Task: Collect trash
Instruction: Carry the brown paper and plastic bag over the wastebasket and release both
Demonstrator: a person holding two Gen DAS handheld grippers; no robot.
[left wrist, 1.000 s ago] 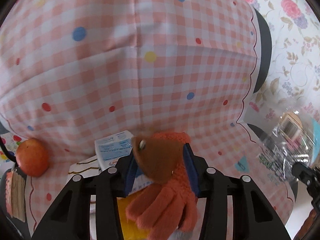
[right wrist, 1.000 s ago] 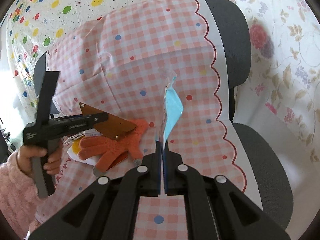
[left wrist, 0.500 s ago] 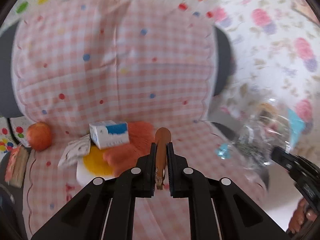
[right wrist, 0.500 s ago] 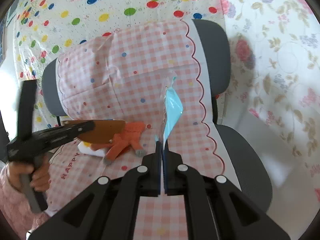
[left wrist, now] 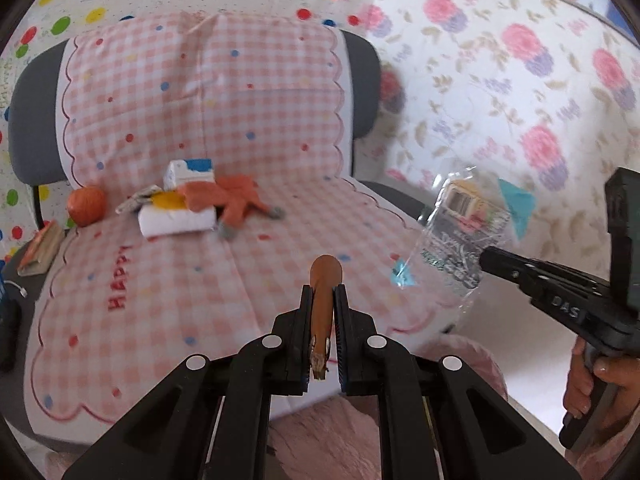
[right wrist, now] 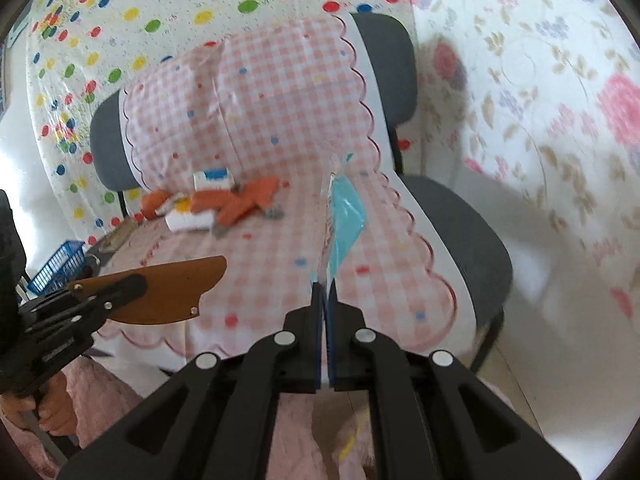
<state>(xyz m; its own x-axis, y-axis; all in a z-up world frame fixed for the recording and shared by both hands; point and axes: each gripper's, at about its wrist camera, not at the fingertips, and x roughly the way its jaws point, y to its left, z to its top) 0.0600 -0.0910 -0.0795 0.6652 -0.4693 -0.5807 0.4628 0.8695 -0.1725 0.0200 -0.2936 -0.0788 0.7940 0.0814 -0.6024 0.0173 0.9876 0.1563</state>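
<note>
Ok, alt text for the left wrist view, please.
The left gripper is clamped on a flat brown piece above a pink checked chair cover. The right gripper holds a clear plastic wrapper at right; an orange glove lies behind.

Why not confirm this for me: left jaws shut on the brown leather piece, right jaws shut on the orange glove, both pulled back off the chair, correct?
Not quite. The right gripper is shut on a clear wrapper, as the left wrist view shows. The glove lies on the chair by the box. The left gripper does hold the leather piece, and both sit back from the chair.
</note>
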